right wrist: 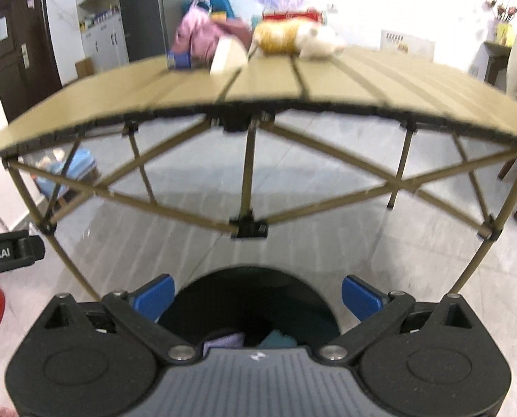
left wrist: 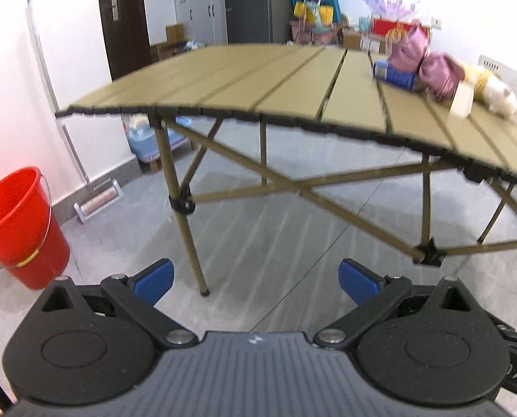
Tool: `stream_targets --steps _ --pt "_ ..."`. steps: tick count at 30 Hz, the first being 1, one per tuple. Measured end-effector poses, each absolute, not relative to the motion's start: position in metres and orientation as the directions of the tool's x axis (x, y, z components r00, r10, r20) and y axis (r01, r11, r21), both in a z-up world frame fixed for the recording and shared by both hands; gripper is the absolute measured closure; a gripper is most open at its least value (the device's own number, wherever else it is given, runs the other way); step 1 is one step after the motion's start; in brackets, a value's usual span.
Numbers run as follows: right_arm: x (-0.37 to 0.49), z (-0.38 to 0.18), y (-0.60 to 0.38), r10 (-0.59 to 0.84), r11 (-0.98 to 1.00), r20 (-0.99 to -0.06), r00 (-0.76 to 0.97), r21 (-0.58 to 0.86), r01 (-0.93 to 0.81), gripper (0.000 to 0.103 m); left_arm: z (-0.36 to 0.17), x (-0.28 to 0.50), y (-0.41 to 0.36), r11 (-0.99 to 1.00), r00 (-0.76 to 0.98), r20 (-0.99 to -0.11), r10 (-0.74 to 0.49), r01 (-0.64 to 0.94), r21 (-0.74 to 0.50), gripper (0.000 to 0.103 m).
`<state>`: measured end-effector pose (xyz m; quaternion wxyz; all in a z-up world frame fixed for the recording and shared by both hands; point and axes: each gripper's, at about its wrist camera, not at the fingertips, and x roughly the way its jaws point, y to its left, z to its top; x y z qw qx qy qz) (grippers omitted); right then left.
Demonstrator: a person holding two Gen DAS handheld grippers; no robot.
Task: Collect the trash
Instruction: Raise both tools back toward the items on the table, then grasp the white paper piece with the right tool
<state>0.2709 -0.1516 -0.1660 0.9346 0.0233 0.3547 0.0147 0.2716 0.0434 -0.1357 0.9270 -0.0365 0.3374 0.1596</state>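
Both the left hand-held gripper (left wrist: 255,283) and right hand-held gripper (right wrist: 257,299) are released, grasping nothing. Trash (left wrist: 442,76) lies on the bench (left wrist: 258,83) at two o'clock; a dark bin (right wrist: 248,307) sits under the right one.

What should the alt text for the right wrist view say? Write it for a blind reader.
The open right gripper hovers over a dark bin on the floor that holds some scraps, facing a tan slatted folding table. On the table's far side lie a pink bag, a blue can, a pale block and a yellow-and-white plush toy.
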Motion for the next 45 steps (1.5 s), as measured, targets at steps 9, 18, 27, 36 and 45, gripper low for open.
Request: stream_targets --steps 9,18,27,36,45 --pt "0.261 -0.124 -0.172 0.042 0.998 -0.515 0.856 0.061 -0.013 0.000 -0.109 0.268 0.037 0.959 0.777 -0.592 0.216 -0.284 -0.023 0.000" --pt "0.275 -0.100 -0.180 0.046 0.998 -0.426 0.904 0.052 -0.026 0.000 -0.082 0.285 0.027 0.967 0.827 -0.529 0.191 -0.251 -0.044 0.000" --pt "0.303 -0.083 -0.177 0.058 0.998 -0.344 0.937 0.028 -0.052 0.000 -0.064 0.312 0.023 0.970 0.855 -0.487 0.178 -0.236 -0.059 0.000" --pt "0.346 -0.080 -0.171 0.032 0.999 -0.322 0.946 -0.007 -0.036 0.000 -0.058 0.338 0.027 0.968 0.856 -0.487 0.172 -0.238 -0.077 0.000" --pt "0.385 -0.078 -0.163 0.093 0.994 -0.319 0.943 -0.018 -0.104 0.001 -0.053 0.373 0.027 0.967 0.857 -0.487 0.171 -0.240 -0.083 0.000"
